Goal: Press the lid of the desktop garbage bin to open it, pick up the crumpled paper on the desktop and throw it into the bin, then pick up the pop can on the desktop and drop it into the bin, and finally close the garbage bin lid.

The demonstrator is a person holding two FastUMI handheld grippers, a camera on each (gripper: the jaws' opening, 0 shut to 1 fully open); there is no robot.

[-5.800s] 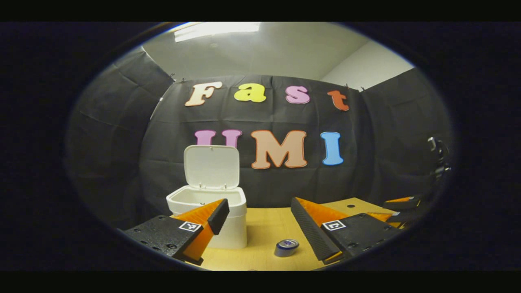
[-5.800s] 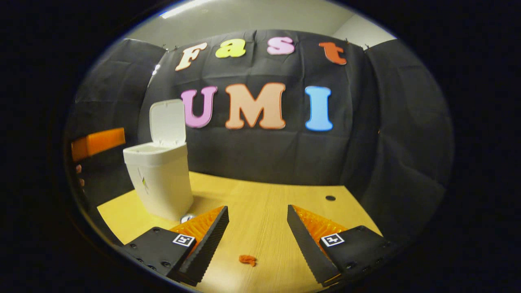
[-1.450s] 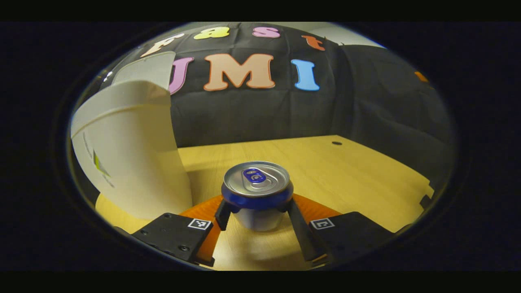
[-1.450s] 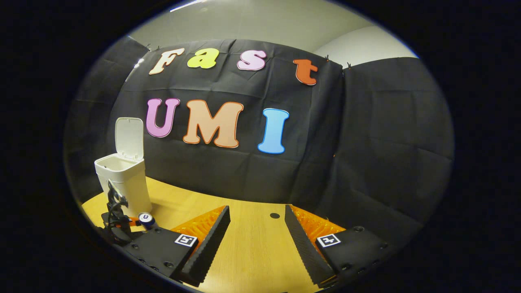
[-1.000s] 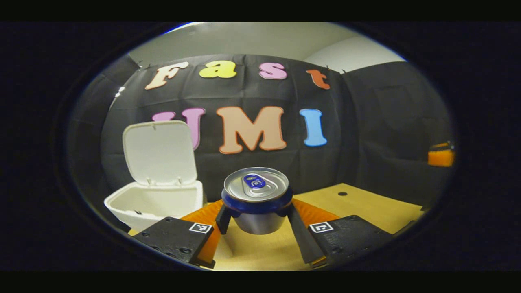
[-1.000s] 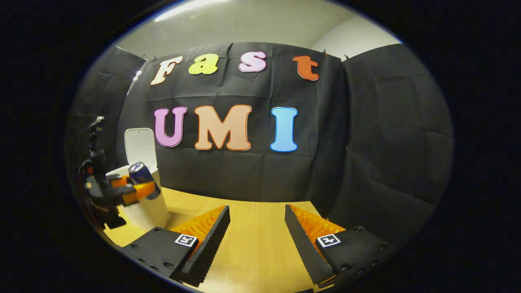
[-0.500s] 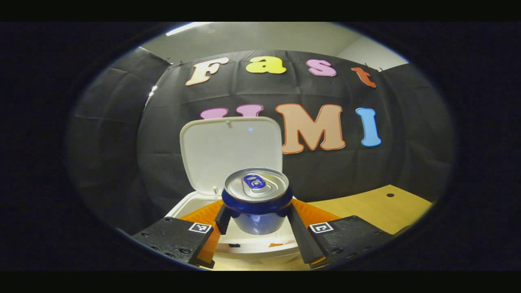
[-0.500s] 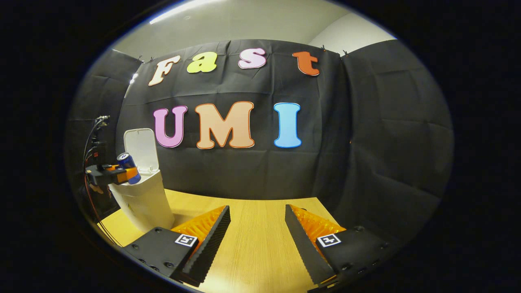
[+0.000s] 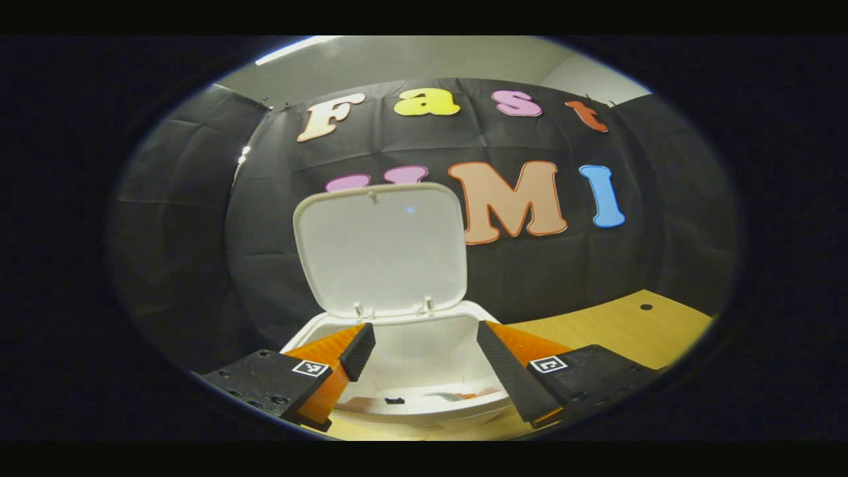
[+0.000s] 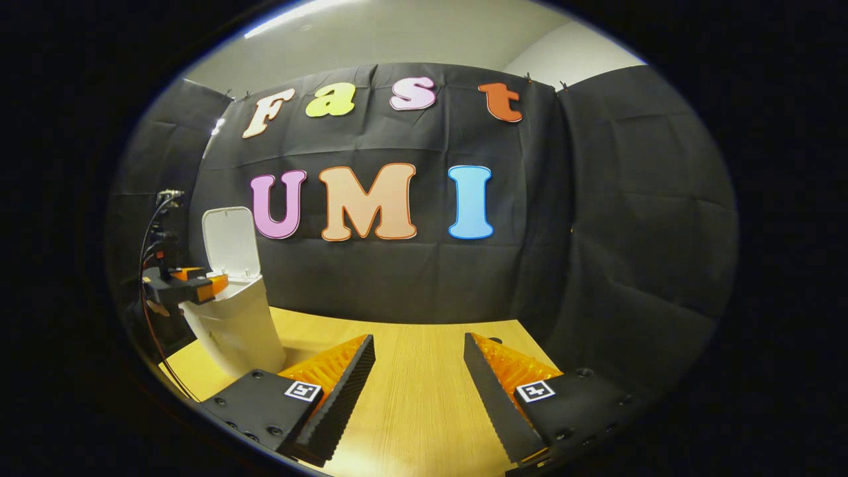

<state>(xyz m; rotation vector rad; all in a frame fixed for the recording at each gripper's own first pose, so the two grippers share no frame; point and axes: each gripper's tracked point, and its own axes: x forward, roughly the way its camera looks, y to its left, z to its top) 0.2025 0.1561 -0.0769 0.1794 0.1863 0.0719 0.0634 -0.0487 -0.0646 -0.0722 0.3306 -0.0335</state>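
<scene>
Now the white bin [image 9: 404, 371] stands with lid [image 9: 379, 248] upright, both grippers' fingers [image 9: 358, 350] spread and empty.

left gripper view close above bin [image 9: 397, 331]; right gripper view distant

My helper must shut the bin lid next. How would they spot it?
On the wooden table, at its left end, stands a white bin. The lid is the flat rounded white panel upright behind its open mouth, hinged at the rear rim.
</scene>
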